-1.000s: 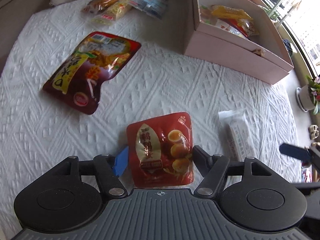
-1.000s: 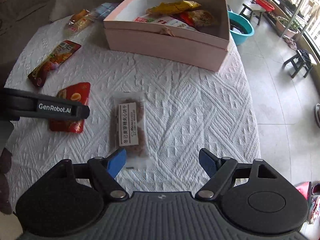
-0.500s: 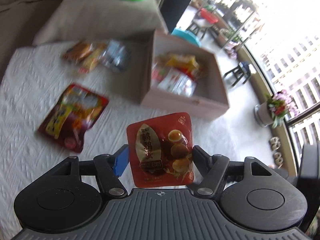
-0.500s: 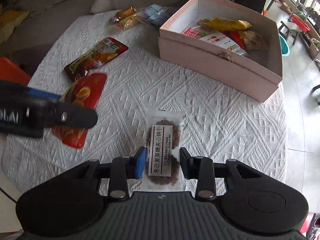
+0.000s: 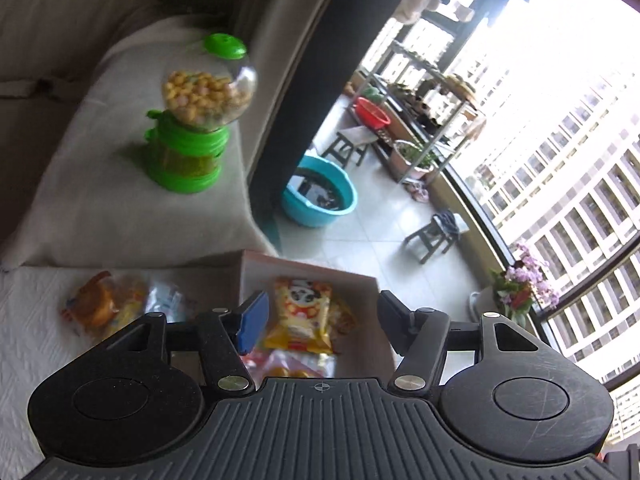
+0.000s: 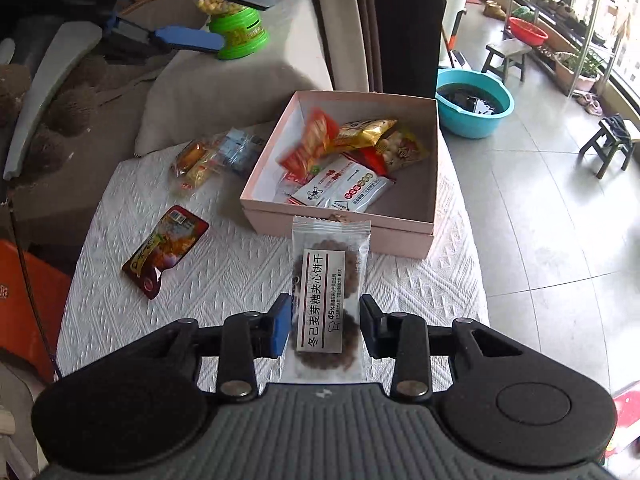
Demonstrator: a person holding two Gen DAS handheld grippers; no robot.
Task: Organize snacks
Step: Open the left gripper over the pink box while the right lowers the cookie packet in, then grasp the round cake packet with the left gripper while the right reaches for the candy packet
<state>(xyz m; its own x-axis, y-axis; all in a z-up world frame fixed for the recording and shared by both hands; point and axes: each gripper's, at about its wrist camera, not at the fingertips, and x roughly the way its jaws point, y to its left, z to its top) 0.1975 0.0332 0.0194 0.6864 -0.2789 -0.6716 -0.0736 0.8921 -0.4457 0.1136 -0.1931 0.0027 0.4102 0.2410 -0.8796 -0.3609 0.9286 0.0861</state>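
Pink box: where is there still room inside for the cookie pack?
The pink box is bare along its right wall, from the near right corner back. Its left and middle are crowded with piled snack packs. Outside, the white cloth is free between the dark red pouch and the box's front wall.

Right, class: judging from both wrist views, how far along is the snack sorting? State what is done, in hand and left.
Done: several packets, including a yellow panda-print bag, lie in the pink cardboard box; the left hand-held gripper hangs open and empty above it. In hand: the right hand-held gripper is shut on a clear-wrapped brown biscuit packet. Left: a dark red pouch and small wrapped snacks on the white tablecloth.
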